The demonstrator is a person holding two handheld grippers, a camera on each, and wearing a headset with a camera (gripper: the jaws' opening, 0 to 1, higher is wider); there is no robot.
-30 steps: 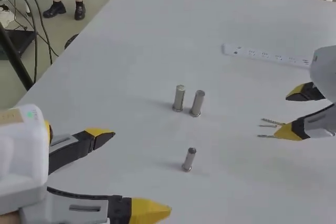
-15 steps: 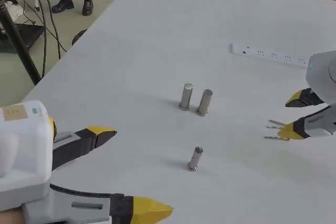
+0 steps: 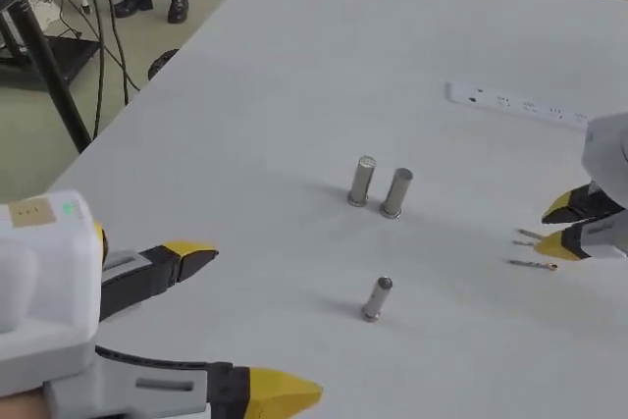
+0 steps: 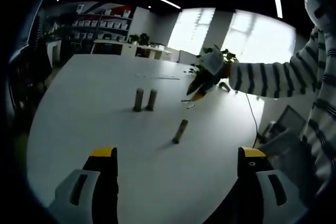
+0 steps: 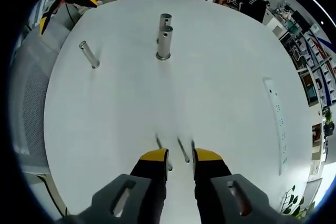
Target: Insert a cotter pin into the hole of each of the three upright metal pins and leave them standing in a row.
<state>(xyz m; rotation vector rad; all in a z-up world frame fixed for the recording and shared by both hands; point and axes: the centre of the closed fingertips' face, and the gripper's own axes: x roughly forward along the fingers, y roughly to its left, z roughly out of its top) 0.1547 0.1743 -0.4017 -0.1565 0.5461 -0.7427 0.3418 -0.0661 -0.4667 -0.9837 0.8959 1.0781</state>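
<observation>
The left gripper (image 3: 240, 326) hangs at the near left over the white table (image 3: 294, 66). Its yellow-tipped jaws are spread wide and hold nothing. Ahead of it, mid-table, two metal pins (image 3: 362, 182) stand upright side by side, close together. The third pin (image 3: 377, 298) stands alone, nearer the person. Over to the right, the right gripper (image 3: 555, 228) sits low at the table, its jaws narrowed to a slim gap and gripping nothing I can make out. The cotter pins (image 5: 182, 150) lie loose on the table, right at its tips.
</observation>
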